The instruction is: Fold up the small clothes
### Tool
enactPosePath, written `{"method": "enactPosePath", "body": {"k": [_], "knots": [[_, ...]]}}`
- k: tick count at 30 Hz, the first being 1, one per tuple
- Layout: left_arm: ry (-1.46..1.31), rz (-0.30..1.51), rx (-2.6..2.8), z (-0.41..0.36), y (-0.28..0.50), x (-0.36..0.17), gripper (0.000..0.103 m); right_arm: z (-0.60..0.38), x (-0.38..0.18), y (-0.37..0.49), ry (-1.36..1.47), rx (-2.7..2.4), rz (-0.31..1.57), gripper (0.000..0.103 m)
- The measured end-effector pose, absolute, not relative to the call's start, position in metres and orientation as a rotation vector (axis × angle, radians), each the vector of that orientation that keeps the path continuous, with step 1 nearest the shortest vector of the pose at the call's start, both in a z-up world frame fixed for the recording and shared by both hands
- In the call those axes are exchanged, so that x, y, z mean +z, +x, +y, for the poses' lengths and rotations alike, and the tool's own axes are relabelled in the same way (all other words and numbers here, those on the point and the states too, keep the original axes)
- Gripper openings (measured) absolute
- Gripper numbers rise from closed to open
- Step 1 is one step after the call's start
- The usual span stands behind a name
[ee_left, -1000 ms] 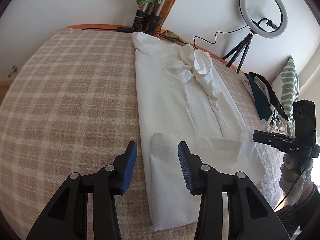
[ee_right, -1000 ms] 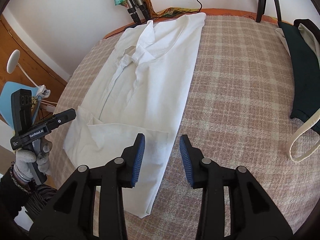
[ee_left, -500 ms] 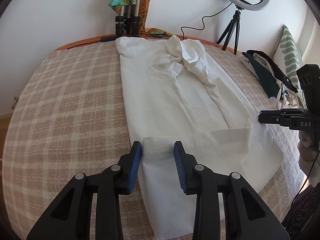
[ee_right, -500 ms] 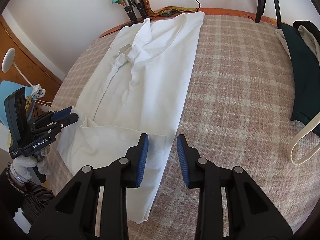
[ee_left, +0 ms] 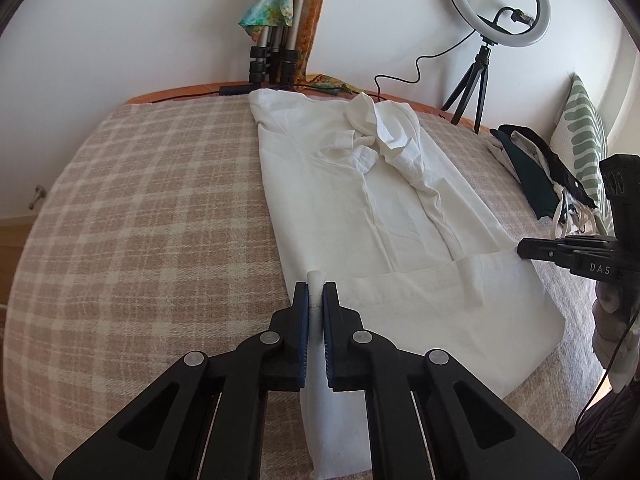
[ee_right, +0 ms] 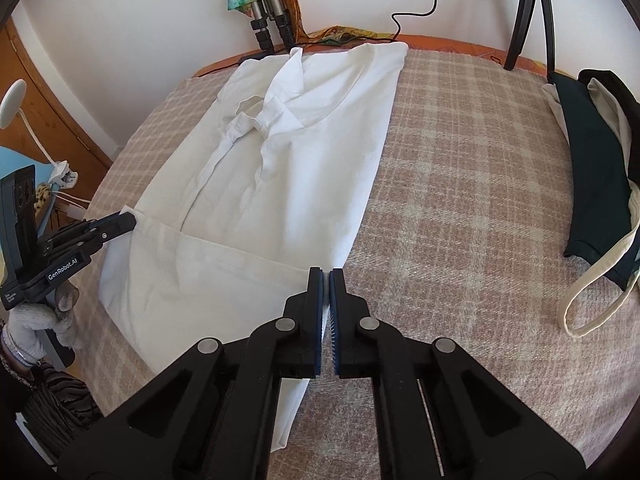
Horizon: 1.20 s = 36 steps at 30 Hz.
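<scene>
Blanket: I see a pink-and-cream checked blanket point(ee_left: 140, 220) spread over the bed, reaching the far wall.
Left gripper: my left gripper point(ee_left: 316, 300) has its blue-padded fingers point(ee_left: 303, 320) pressed together on a pinch of the white shirt's folded hem; a small tuft of cloth sticks up between the tips.
Shirt: the white shirt point(ee_left: 360, 208) lies lengthwise down the middle of the blanket, collar towards the far wall, bottom part folded up over the body. In the right wrist view the shirt point(ee_right: 288, 168) fills the left half of the bed.
Right gripper: my right gripper point(ee_right: 325, 280) has its fingers point(ee_right: 316, 300) squeezed together right at the shirt's right-hand edge, on the corner of the folded hem. From the left wrist view I see its black tip point(ee_left: 532, 246) meeting the shirt's edge.
Hands: a gloved hand point(ee_right: 32, 320) holds the left tool at the lower left of the right wrist view.
Tripods: folded tripod legs point(ee_left: 272, 56) stand against the far wall.
Ring light: a ring light point(ee_left: 500, 0) on a small tripod stands farther right.
Bag pile: dark cloth and a cream strap point(ee_right: 592, 288) lie at the bed's right edge, well apart from the shirt.
Pillow: a green-patterned pillow point(ee_left: 584, 136) leans at the far right.
</scene>
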<state>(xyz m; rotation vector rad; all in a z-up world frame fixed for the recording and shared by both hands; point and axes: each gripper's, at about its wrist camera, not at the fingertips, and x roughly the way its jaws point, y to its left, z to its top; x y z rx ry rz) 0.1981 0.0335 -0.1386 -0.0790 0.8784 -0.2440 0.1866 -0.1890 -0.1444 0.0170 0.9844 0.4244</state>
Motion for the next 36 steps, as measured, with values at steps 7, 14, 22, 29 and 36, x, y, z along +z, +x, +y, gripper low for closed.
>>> {"method": "enactPosePath", "body": {"k": [7,14,22,29,36], "knots": [[-0.070,0.913,-0.177,0.040,0.201,-0.137,0.014,-0.215,-0.143,0.188,0.110,0.400,1.031,0.003],[-0.105,0.844,-0.222,0.046,0.184,-0.113,0.014,-0.236,-0.142,0.141,0.282,0.615,1.081,0.012],[-0.156,0.944,-0.337,0.024,0.182,-0.135,0.014,-0.215,-0.158,0.121,0.175,0.630,1.124,0.020],[-0.055,0.949,-0.242,0.029,0.180,-0.139,0.014,-0.212,-0.157,0.114,-0.013,0.514,1.123,0.001],[-0.219,0.914,-0.240,0.062,0.199,-0.118,0.015,-0.230,-0.119,0.133,0.077,0.513,1.000,0.009]]}}
